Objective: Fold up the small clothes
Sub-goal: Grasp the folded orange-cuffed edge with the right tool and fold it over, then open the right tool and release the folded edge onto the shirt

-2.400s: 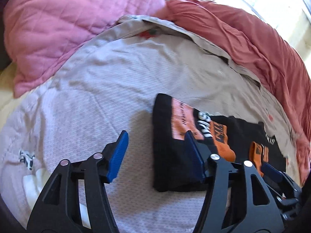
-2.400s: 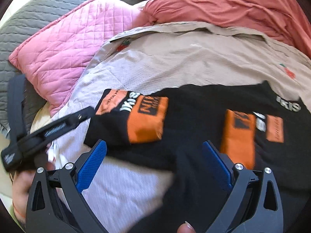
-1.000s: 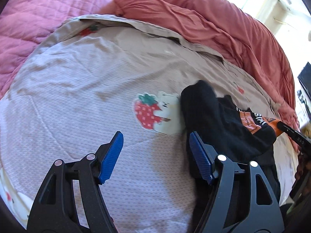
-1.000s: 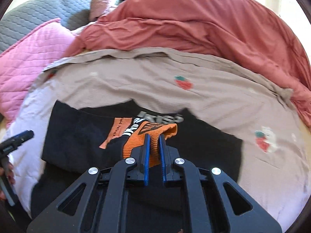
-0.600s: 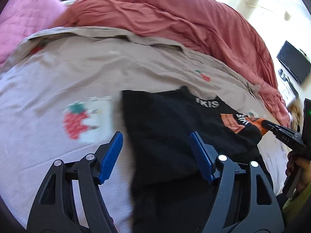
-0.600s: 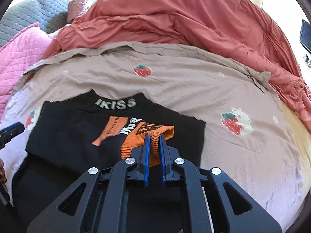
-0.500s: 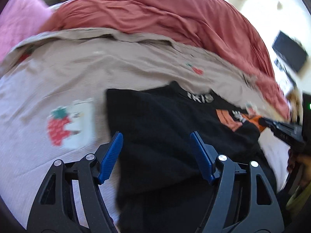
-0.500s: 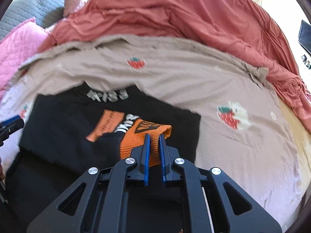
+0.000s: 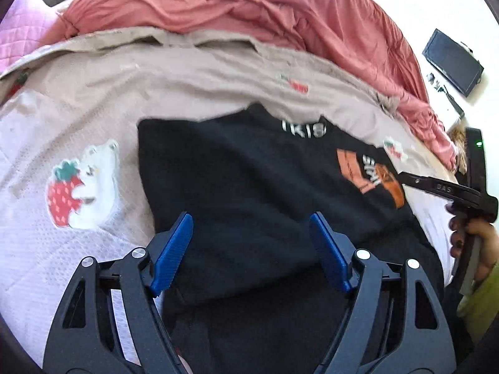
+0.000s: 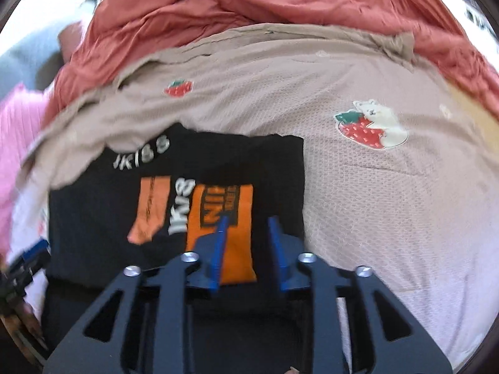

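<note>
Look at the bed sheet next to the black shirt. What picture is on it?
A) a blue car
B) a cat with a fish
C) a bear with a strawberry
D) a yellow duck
C: the beige bed sheet beside the black shirt carries a print of a white bear hugging a red strawberry, and the left wrist view shows another one.

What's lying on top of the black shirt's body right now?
A folded-over sleeve with an orange cuff lies across the black shirt, orange and white print showing. The beige strawberry sheet surrounds the shirt. Whatever lies beneath the sleeve and the shirt is covered.
</note>
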Demonstrator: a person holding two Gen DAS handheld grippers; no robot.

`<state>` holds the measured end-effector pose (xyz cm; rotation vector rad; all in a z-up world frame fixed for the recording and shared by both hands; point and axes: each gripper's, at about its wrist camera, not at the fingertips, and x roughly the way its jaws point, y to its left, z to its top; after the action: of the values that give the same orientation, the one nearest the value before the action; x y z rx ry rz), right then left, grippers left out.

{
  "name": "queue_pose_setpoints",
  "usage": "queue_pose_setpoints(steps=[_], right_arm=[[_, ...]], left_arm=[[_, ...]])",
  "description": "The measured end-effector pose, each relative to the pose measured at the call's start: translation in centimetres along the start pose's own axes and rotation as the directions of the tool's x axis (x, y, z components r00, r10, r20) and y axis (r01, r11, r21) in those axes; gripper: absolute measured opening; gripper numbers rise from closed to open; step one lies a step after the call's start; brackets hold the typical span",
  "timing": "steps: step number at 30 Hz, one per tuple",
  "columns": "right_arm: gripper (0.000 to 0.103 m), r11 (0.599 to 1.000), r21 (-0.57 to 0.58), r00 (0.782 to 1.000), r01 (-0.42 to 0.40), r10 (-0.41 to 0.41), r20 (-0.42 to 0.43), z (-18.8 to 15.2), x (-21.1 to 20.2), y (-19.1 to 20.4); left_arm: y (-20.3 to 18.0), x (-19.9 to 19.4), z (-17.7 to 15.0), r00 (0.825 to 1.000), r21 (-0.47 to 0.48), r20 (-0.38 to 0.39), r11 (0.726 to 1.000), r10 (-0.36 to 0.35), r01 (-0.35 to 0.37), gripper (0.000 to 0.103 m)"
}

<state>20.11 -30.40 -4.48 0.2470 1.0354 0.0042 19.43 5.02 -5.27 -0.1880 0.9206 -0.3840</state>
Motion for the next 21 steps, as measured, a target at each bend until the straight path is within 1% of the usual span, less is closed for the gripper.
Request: queue_pose_setpoints(steps=[1, 3, 5, 7, 8, 9, 11, 13, 15, 17, 19, 21], right_arm=[[0.033, 0.999, 0.028, 1.0, -0.027, 0.027, -0.006, 0.4, 0.4, -0.3], [0.039, 0.998, 0.054, 0.999, -0.036, 0.037, -0.021, 0.9, 1.5, -0.5], [0.04, 0.997, 0.063, 0.998, -0.032, 0.035, -0.047, 1.1, 3.1, -0.5], [0.039, 0.997, 0.067, 0.998, -0.029, 0.033, -0.062, 1.0, 4.0, -0.3], [0.025, 0.998, 0.057, 0.998, -0.032, 0.035, -0.061, 0.9, 4.1, 0.0], [0.016, 0.998, 0.045, 0.998, -0.035, 0.037, -0.058, 0.8, 3.9, 0.2], [0.007, 1.0, 0.0, 0.999, -0.022, 0.022, -0.03, 0.7, 2.9, 0.9], [0.005, 0.999, -0.027, 1.0, -0.019, 0.02, 0.011, 0.7, 1.6, 0.8], [0.005, 0.998, -0.055, 0.999, -0.003, 0.006, 0.053, 0.7, 0.3, 0.7], [0.005, 0.996, -0.081, 0.997, 0.026, -0.02, 0.071, 0.7, -0.2, 0.5], [0.005, 0.991, -0.11, 0.996, 0.072, -0.064, 0.068, 0.7, 0.0, 0.5], [0.005, 0.986, -0.123, 0.994, 0.109, -0.106, 0.036, 0.6, 1.1, 0.5]], left_arm=[[0.2, 0.0, 0.1, 1.0, 0.001, 0.001, 1.0, 0.01, -0.01, 0.071], [0.8, 0.5, 0.0, 1.0, -0.017, -0.019, 1.0, 0.023, -0.023, 0.071], [1.9, 0.9, 0.0, 0.999, -0.061, -0.038, 0.998, 0.029, -0.031, 0.071], [3.5, 0.4, 0.4, 1.0, -0.123, -0.019, 0.992, 0.021, -0.023, 0.071], [4.1, -0.1, 0.6, 1.0, -0.145, 0.0, 0.989, 0.021, -0.021, 0.071], [4.7, -0.7, 0.8, 0.999, -0.163, 0.021, 0.986, 0.026, -0.023, 0.071], [5.9, -1.8, 1.3, 0.997, -0.191, 0.061, 0.981, 0.043, -0.031, 0.071], [6.7, -2.5, 1.4, 0.994, -0.211, 0.088, 0.976, 0.067, -0.047, 0.071], [6.4, -2.7, 1.5, 0.992, -0.206, 0.106, 0.977, 0.071, -0.048, 0.071], [5.4, -2.5, 1.5, 0.993, -0.177, 0.107, 0.984, 0.04, -0.021, 0.071], [3.8, -2.0, 1.3, 0.995, -0.127, 0.101, 0.992, 0.008, 0.005, 0.071], [2.3, -1.3, 0.8, 0.997, -0.075, 0.076, 0.997, -0.015, 0.021, 0.071]])
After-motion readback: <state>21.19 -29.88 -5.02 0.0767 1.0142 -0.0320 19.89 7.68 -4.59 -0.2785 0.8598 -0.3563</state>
